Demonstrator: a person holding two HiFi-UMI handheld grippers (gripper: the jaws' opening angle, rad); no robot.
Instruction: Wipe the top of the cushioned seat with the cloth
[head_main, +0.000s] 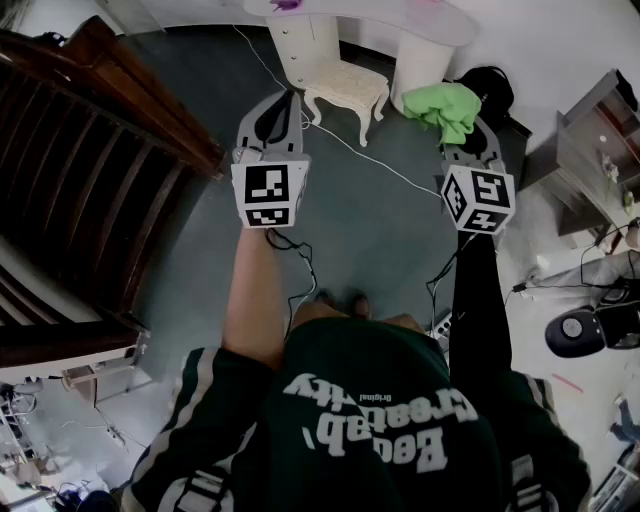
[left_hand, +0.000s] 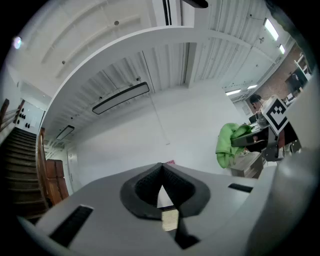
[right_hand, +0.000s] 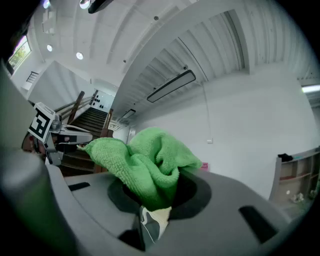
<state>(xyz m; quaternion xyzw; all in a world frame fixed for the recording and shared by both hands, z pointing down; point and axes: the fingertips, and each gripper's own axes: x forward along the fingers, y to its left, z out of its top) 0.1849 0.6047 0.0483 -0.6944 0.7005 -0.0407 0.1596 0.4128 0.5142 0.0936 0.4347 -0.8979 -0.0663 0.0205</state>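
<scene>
The cushioned seat (head_main: 347, 88), a small white stool with a cream top, stands on the grey floor ahead of me, between and beyond the two grippers. My right gripper (head_main: 466, 128) is shut on a bunched green cloth (head_main: 445, 108), held in the air to the right of the seat. In the right gripper view the cloth (right_hand: 150, 160) bulges out of the closed jaws of the right gripper (right_hand: 155, 200). My left gripper (head_main: 288, 100) hovers just left of the seat. Its jaws are together and hold nothing, as the left gripper view shows (left_hand: 161, 175). The cloth (left_hand: 231, 142) also shows there at the right.
A white dressing table (head_main: 400, 25) stands behind the seat. A dark wooden staircase (head_main: 90, 150) fills the left side. Cables (head_main: 380, 160) trail over the floor. Shelving (head_main: 600, 150) and gear (head_main: 590, 325) crowd the right.
</scene>
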